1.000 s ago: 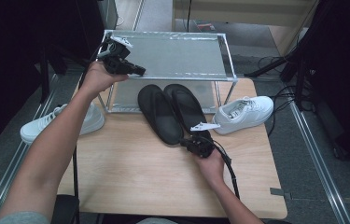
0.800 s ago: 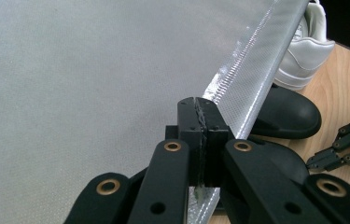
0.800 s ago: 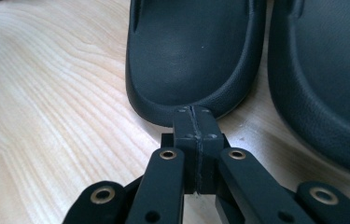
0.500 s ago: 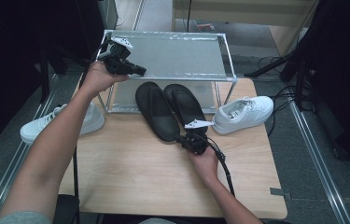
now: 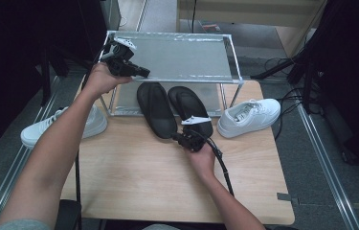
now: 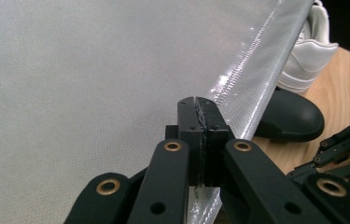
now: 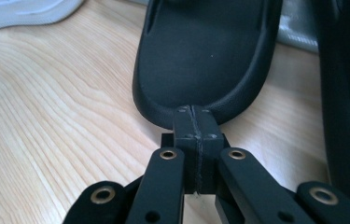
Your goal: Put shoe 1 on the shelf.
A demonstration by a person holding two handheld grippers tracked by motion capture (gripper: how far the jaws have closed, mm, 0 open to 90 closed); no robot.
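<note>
Two black slippers lie side by side on the wooden table (image 5: 134, 182), their toes under a metal shoe rack (image 5: 182, 57). My right gripper (image 5: 175, 137) is shut, and its tips rest against the heel end of the left slipper (image 5: 154, 108); nothing is between the jaws. In the right gripper view the shut right gripper (image 7: 193, 114) meets that left slipper (image 7: 205, 51), with the other slipper (image 7: 345, 93) at the right. The right slipper (image 5: 189, 105) lies beside my hand. My left gripper (image 5: 143, 74) is shut and empty, held over the rack's front left corner; in its own view the left gripper (image 6: 196, 105) sits above the grey shelf (image 6: 93, 84).
A white sneaker (image 5: 62, 125) sits on the floor left of the table. Another white sneaker (image 5: 249, 117) stands on the table right of the slippers. The rack's silver front rail (image 6: 256, 70) runs just past my left gripper. Cables and dark stands lie on the floor at the right.
My right gripper has moved left and away from me, and the black slippers have slid a little up and left toward the rack. The left gripper has stayed in place.
</note>
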